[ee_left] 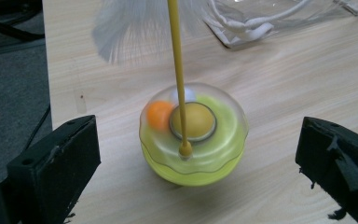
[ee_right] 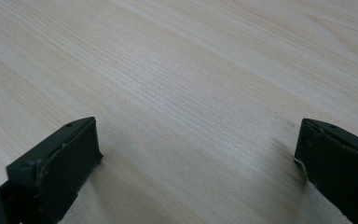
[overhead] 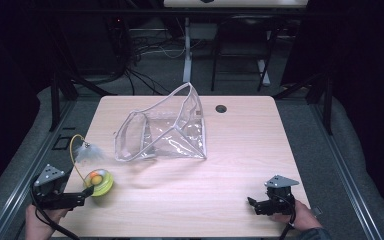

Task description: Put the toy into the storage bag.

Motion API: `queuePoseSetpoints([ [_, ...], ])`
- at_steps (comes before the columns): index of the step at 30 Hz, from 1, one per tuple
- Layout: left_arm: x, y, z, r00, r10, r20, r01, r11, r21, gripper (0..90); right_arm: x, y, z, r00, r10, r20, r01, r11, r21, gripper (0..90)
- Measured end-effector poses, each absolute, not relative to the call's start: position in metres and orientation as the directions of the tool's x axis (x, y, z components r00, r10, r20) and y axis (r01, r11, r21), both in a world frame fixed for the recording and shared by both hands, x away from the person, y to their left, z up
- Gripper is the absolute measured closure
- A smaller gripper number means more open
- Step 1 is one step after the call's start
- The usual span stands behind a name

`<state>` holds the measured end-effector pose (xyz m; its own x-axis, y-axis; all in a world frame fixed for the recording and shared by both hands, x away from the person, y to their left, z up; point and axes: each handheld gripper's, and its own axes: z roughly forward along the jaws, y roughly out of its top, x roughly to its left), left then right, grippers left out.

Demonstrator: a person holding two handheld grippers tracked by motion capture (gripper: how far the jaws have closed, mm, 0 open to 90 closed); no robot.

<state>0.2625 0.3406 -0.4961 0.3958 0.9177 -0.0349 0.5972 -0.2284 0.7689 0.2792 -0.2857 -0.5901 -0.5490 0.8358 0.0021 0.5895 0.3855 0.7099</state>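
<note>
Jaws of both grippers gape wide; left gripper (ee_left: 193, 163) flanks toy (ee_left: 193, 140).

Two black grippers are seen: the left gripper (overhead: 86, 191) and right gripper (overhead: 250, 202), each topped by a grey three-cornered plate, each trailed by a black cable. Blocky, scuffed black jaws are shown.

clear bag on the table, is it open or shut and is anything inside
Open and empty, as far as the pictures show: the clear bag lies on its side with its mouth gaping toward the yellow feather toy, and only table wood shows through its walls.
</note>
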Motion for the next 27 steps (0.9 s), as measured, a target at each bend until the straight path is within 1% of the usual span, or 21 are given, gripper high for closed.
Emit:
queuePoseSetpoints([
  [7, 0.271, 0.335, -0.489, 0.411, 0.911, -0.033, 0.582, -0.234, 0.778, 0.0, 0.279, -0.286, -0.59, -0.549, 0.836, 0.002, 0.589, 0.385, 0.71, 0.0],
  [13, 0.278, 0.335, -0.483, 0.397, 0.918, -0.025, 0.585, -0.231, 0.778, 0.1, 0.279, -0.286, -0.59, -0.549, 0.836, 0.002, 0.59, 0.385, 0.71, 0.0],
  [14, 0.279, 0.335, -0.481, 0.395, 0.918, -0.025, 0.58, -0.227, 0.783, 1.9, 0.279, -0.286, -0.59, -0.549, 0.836, 0.002, 0.589, 0.385, 0.71, 0.0],
  [15, 0.278, 0.335, -0.479, 0.396, 0.918, -0.022, 0.57, -0.228, 0.79, 6.9, 0.279, -0.286, -0.59, -0.549, 0.836, 0.002, 0.589, 0.385, 0.71, 0.0],
  [17, 0.278, 0.336, -0.478, 0.393, 0.919, -0.023, 0.566, -0.222, 0.794, 13.2, 0.279, -0.286, -0.59, -0.549, 0.836, 0.002, 0.589, 0.385, 0.71, 0.0],
  [18, 0.279, 0.336, -0.476, 0.39, 0.921, -0.02, 0.562, -0.221, 0.797, 13.2, 0.279, -0.286, -0.59, -0.549, 0.836, 0.002, 0.59, 0.386, 0.71, 0.0],
  [19, 0.279, 0.337, -0.474, 0.389, 0.921, -0.019, 0.557, -0.218, 0.802, 21.2, 0.279, -0.286, -0.59, -0.549, 0.836, 0.002, 0.589, 0.385, 0.71, 0.0],
  [21, 0.279, 0.338, -0.472, 0.374, 0.927, -0.014, 0.562, -0.215, 0.798, 25.8, 0.279, -0.286, -0.59, -0.549, 0.836, 0.002, 0.589, 0.386, 0.71, 0.0],
  [22, 0.279, 0.338, -0.472, 0.374, 0.927, -0.014, 0.562, -0.215, 0.798, 30.5, 0.279, -0.286, -0.59, -0.549, 0.836, 0.002, 0.589, 0.386, 0.71, 0.0],
  [23, 0.28, 0.34, -0.472, 0.374, 0.927, -0.023, 0.574, -0.212, 0.791, 32.8, 0.279, -0.286, -0.59, -0.549, 0.836, 0.002, 0.589, 0.386, 0.71, 0.0],
  [24, 0.28, 0.34, -0.472, 0.374, 0.927, -0.023, 0.574, -0.212, 0.791, 36.9, 0.279, -0.286, -0.59, -0.549, 0.836, 0.002, 0.589, 0.386, 0.71, 0.0],
  [27, 0.28, 0.342, -0.469, 0.366, 0.93, -0.023, 0.581, -0.209, 0.787, 43.6, 0.279, -0.286, -0.59, -0.549, 0.836, 0.001, 0.589, 0.386, 0.71, 0.0],
])
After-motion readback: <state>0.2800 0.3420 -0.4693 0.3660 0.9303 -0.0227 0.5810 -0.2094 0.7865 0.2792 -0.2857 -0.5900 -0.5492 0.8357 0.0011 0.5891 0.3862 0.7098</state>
